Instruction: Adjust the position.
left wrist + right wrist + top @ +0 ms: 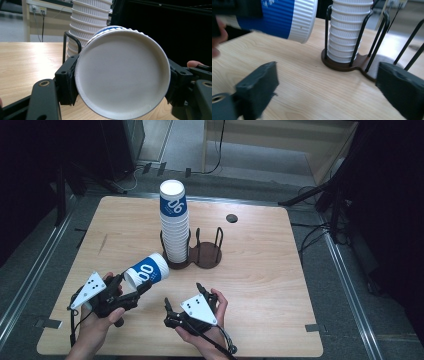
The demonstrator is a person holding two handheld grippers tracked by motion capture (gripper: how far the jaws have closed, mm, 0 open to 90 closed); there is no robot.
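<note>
From the high view: the left hand-held gripper (134, 289) is clamped on a single blue-and-white paper cup (146, 272), carried on its side above the tabletop (260, 270), mouth end toward the gripper. Ahead of it and a little to its right stands the tall cup stack (174, 222) in the near ring of the wire cup holder (192, 251); the second ring, farther right of the stack, has no cups in it. The right hand-held gripper (182, 295) hovers with jaws apart and nothing between them, just right of the left one. My read: one cup is off the stack and in hand, the rest are waiting, and the open ring looks like the likely place for it, though that is a guess. Plenty of bare wood lies right of and beyond the right gripper; the near edge sits close behind both hands.

Left gripper view: the cup (122, 75) sits square between the two black jaws, pads pressing its sides. The stack (86, 22) rises just behind it, one wire post (71, 41) close to the cup's left.

Right gripper view: jaws stand wide, bare wood between them. The held cup (282, 17) hangs up and left; stack (348, 30) and holder posts (377, 42) stand straight ahead, so the wires are the thing to clear.
</note>
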